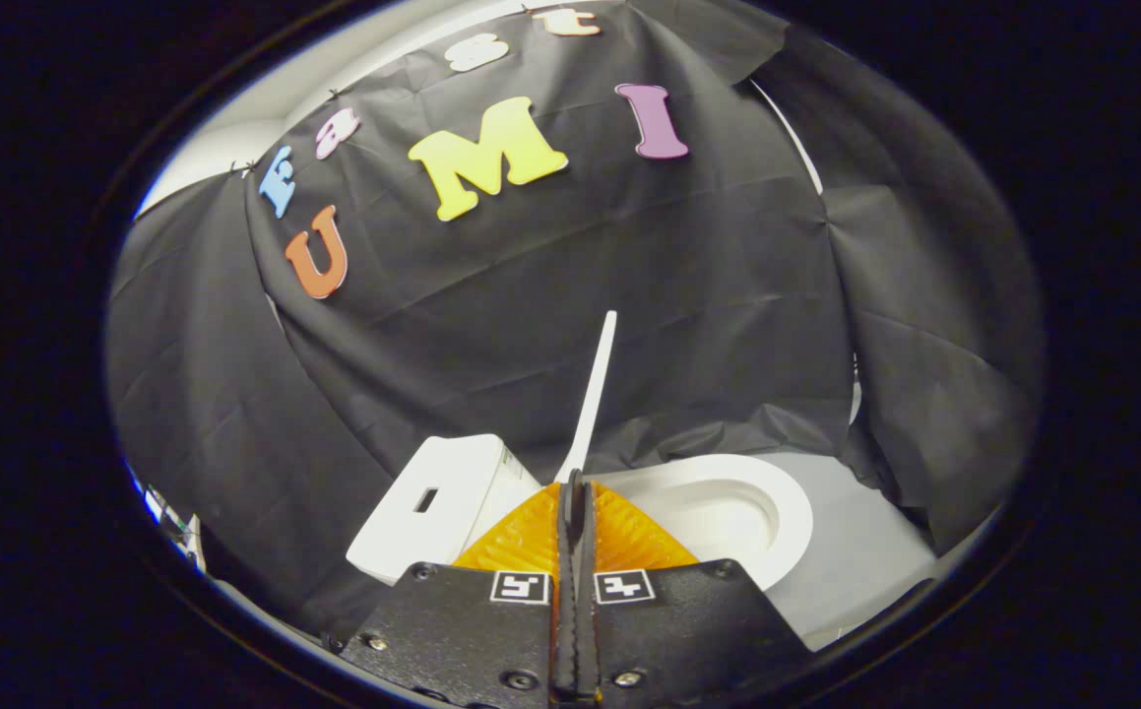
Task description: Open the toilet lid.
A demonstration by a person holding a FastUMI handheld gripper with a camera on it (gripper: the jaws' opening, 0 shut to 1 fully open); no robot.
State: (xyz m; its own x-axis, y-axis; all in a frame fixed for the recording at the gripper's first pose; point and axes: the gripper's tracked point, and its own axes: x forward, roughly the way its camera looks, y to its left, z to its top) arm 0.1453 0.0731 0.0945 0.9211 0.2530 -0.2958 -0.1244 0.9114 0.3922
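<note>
A small white toilet stands just ahead of my fingers. Its lid (595, 394) is raised and I see it edge-on, a thin white blade rising from between my fingertips toward the black cloth wall. My gripper (575, 484) is shut on the lid's lower edge, both fingers pressed against it. To the right of the lid lies the uncovered white seat ring (782, 512) with the bowl hollow (718, 512) inside. The white tank (432, 502), with a dark slot in its top, sits to the left of the lid.
Black cloth (550, 295) hangs close behind and on both sides of the toilet. A pale grey floor (855, 561) spreads to the right of the seat.
</note>
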